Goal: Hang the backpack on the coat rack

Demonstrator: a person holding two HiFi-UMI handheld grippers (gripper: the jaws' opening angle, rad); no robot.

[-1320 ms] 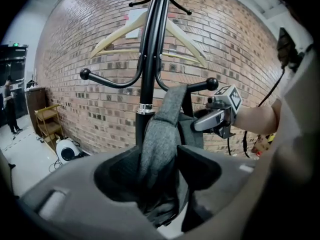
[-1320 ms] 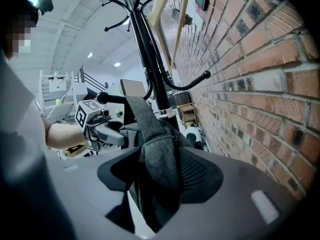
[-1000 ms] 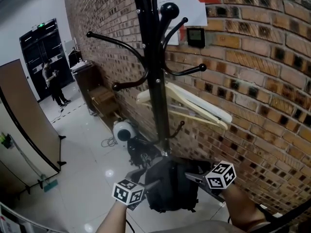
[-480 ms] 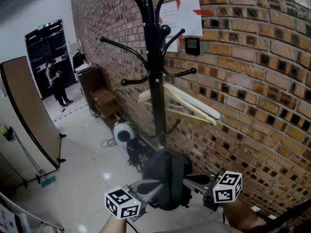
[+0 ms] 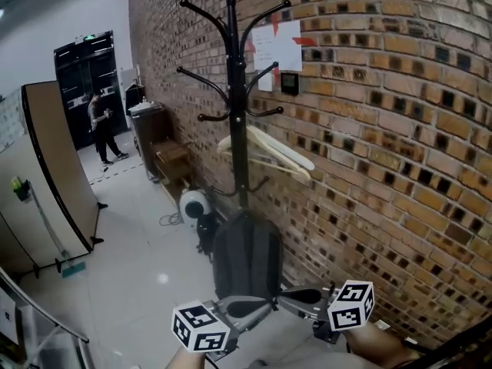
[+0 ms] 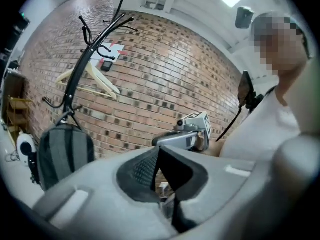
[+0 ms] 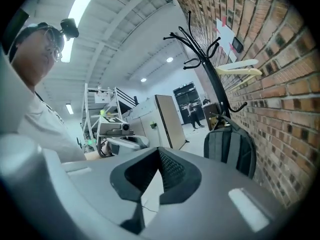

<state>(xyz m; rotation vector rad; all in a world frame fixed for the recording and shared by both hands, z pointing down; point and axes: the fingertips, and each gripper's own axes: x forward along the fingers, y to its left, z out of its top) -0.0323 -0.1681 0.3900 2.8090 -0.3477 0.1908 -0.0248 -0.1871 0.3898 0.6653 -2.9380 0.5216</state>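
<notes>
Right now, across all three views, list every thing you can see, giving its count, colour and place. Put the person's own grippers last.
coat rack: one, black, standing against the brick wall
backpack: one, grey and black, low on the coat rack's pole
hangers: two, it seems, pale wood, on the coat rack next to the wall
brick wall: one, red-brown, along the right
paper notice: one, white with red, on the wall by the rack's top
round device: one, white, on the floor left of the backpack
partition board: one, tan, far left
bystander: one, dark clothes, far back
left gripper: one, grey, shut, empty
right gripper: one, grey, shut, empty
</notes>
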